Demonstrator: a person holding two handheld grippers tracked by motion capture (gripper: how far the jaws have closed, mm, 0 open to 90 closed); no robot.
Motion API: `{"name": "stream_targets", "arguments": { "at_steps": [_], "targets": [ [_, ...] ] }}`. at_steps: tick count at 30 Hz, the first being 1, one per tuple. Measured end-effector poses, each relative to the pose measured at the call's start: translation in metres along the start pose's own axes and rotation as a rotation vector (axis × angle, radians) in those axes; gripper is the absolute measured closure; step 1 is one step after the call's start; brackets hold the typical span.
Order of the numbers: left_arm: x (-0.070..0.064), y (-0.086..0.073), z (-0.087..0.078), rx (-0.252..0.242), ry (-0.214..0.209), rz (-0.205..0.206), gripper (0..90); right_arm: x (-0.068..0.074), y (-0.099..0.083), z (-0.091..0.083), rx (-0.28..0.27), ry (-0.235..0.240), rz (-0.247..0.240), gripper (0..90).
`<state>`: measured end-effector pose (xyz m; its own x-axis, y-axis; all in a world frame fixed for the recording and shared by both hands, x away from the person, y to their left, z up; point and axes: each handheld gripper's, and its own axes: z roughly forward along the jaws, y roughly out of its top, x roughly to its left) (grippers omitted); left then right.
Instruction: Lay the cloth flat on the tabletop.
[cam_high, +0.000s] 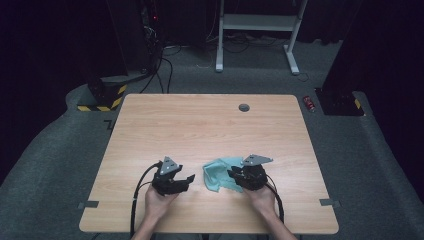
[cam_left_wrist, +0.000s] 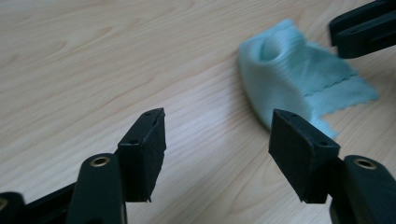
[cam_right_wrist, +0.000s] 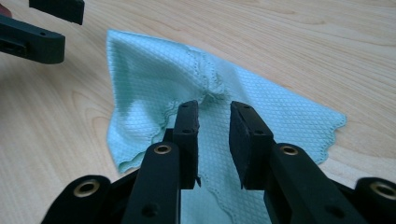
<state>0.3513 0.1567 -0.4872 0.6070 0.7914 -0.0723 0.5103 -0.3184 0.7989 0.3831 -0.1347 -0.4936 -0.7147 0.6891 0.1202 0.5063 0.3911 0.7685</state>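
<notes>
Lay crumpled on the tabletop (cam_high: 200, 125): teal cloth (cam_high: 219, 173), directly under the right gripper (cam_right_wrist: 214, 140), released, jaws narrowly apart over a fold. Sat to the right of the left gripper (cam_left_wrist: 217, 140), spread wide, clear of the fabric.

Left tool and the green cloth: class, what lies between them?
Bare wooden table separates the open left tool from the cloth, seen in the left gripper view.
</notes>
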Motion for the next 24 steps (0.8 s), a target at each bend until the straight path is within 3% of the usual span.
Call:
{"name": "stream_targets", "arguments": {
  "at_steps": [8,17,20,24],
  "targets": [
    [-0.012,0.024,0.022,0.008,-0.045,0.031,50.4,-0.004,0.001,0.012,0.005,-0.022,0.033,72.3],
    [-0.019,0.039,0.034,0.030,-0.067,0.065,65.0,-0.003,0.014,0.019,0.002,-0.007,0.022,71.8],
    [-0.017,0.040,0.036,0.037,-0.074,0.063,72.6,-0.004,0.015,0.024,0.020,0.015,0.049,75.9],
    [-0.014,0.038,0.037,0.060,-0.072,0.073,81.5,-0.004,0.014,0.026,0.032,0.035,0.025,85.8]
  ]
}}
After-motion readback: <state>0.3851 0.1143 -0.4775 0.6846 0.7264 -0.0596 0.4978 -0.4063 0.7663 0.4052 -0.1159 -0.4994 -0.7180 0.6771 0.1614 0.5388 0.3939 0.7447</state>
